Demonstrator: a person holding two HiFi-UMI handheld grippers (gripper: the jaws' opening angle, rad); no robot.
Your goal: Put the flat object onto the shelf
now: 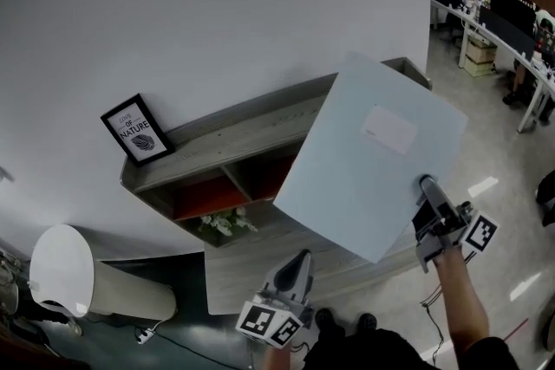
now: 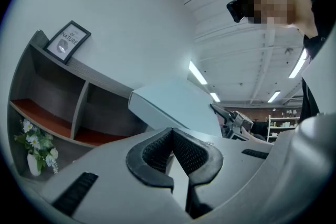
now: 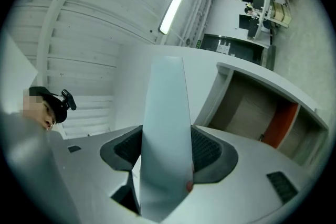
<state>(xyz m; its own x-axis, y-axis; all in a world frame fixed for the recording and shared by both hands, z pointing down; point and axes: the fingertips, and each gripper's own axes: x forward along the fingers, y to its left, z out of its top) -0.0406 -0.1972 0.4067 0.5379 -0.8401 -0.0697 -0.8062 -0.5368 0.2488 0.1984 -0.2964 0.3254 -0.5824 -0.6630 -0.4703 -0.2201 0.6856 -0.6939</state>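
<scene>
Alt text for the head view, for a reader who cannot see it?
The right tool grips a pale blue flat rectangular board by one edge, tilted in front of a grey wooden shelf unit. The left tool is lower, holding nothing; a black-framed picture stands on the shelf top.

The only print I could read stood on the framed picture on top of the shelf. In the head view its white lettering on black gave "OF" and, larger below it, "NATURE". A shorter word above them was too small for me to be sure of. In the left gripper view that framed picture was too blurred to read. The white label on the flat object carried only a faint mark at its left edge, which I could not make out. The cube on my left gripper and the one on my right gripper bore black-and-white square marker patterns, not words.
</scene>
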